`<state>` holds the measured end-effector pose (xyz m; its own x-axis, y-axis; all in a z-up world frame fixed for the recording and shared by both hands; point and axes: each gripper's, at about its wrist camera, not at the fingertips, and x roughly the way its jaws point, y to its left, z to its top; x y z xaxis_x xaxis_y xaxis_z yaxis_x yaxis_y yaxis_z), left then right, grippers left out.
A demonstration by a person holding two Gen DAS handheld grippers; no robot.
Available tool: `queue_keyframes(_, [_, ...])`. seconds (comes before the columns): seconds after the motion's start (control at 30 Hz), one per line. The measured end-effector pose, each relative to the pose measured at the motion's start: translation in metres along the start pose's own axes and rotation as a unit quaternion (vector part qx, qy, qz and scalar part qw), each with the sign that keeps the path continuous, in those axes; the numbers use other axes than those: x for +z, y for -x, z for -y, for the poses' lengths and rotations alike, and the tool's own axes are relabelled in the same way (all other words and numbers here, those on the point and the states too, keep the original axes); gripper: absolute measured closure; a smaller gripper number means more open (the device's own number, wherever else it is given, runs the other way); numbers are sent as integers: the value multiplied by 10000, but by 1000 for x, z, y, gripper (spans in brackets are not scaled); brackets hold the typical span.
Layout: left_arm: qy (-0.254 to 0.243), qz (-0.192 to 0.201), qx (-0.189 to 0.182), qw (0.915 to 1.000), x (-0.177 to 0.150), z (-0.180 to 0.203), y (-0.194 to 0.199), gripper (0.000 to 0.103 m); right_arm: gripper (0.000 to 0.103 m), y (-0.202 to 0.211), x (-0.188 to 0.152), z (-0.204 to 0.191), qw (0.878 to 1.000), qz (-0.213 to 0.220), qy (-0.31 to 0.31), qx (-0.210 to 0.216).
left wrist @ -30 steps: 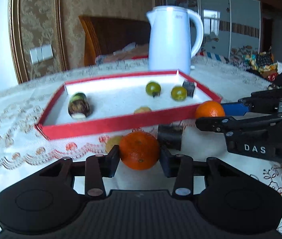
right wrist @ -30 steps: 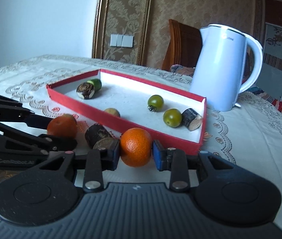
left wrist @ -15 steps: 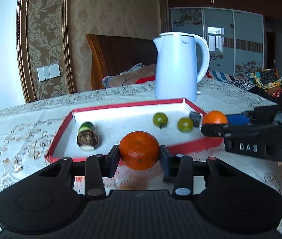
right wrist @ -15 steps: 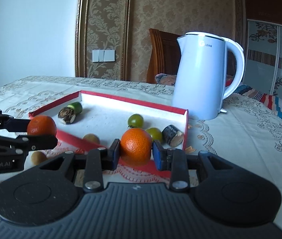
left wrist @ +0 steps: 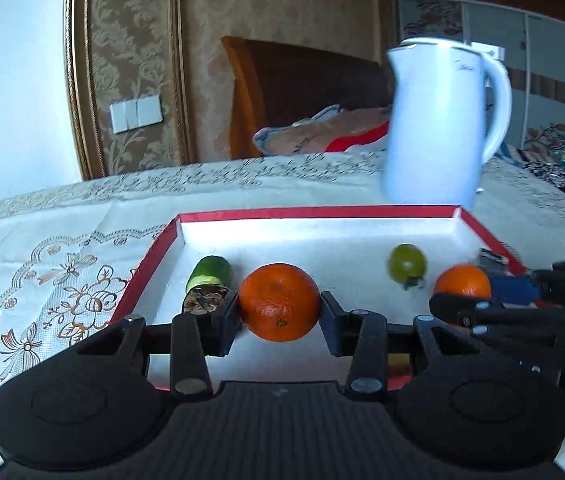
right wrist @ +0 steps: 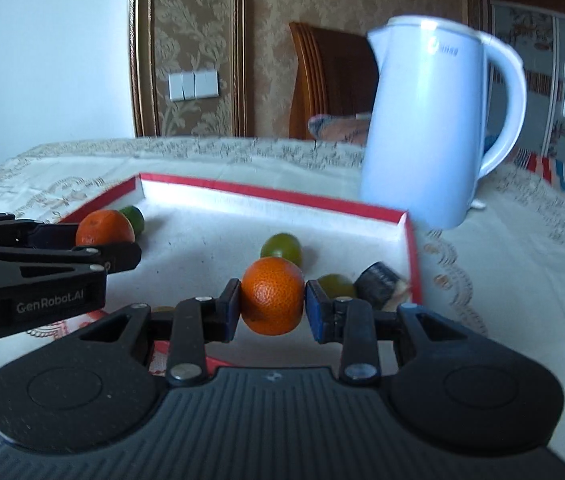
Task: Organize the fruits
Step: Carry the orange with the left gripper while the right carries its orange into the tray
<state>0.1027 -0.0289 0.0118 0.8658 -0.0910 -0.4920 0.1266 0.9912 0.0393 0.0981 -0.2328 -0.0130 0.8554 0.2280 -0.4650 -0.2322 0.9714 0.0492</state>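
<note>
Left gripper [left wrist: 280, 312]: my jaws are closed on an orange [left wrist: 279, 301], pinched at both sides and held above the near part of the red tray [left wrist: 314, 212]. Right gripper [right wrist: 272, 306]: my jaws clamp a second orange [right wrist: 273, 295], likewise raised over the tray's white floor, toward its right half. Each tool shows in the other's view, the right one entering from the right edge of the left wrist view with its fruit just short of the tray's right wall. Tray contents, resting: one green-and-brown piece [left wrist: 207, 286] near the left wall, just behind my left jaw; one green fruit [left wrist: 407, 263] in the middle right; another green fruit [right wrist: 336, 286] and a dark stub [right wrist: 380, 286] in the right corner, close together, seen from the right wrist. Surroundings: white kettle [left wrist: 440, 124] standing upright on the worktop just behind the tray's far right corner; embroidered lace tablecloth [left wrist: 54, 264] under everything; wooden chair back [left wrist: 302, 92] beyond the worktop; wall switches [left wrist: 135, 113] on the patterned wall.
</note>
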Motion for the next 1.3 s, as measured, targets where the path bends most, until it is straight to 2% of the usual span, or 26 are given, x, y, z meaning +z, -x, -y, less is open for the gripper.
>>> queue_keyframes(0.13, [142, -187, 87, 9997, 1, -7, -17, 61, 71, -15, 1, -3, 9999, -168, 27, -33])
queue_keyframes(0.3, [137, -128, 161, 9997, 2, -7, -24, 61, 71, -28, 4, -13, 9994, -185, 262, -130])
queue_keyframes(0.73, [76, 7, 547, 9985, 10, -5, -43, 61, 71, -50, 14, -19, 9991, -135, 271, -308])
queue_keyframes(0.93, [80, -15, 518, 9986, 11, -6, -44, 60, 71, -59, 18, -19, 9986, -156, 251, -432])
queue_keyframes(1.07, [28, -34, 480, 9988, 10, -4, -43, 55, 71, -61, 17, -17, 9986, -288, 213, -401])
queue_keyframes(1.3, [15, -38, 467, 9989, 10, -5, -43, 55, 71, -60, 17, -16, 9987, -260, 186, -406])
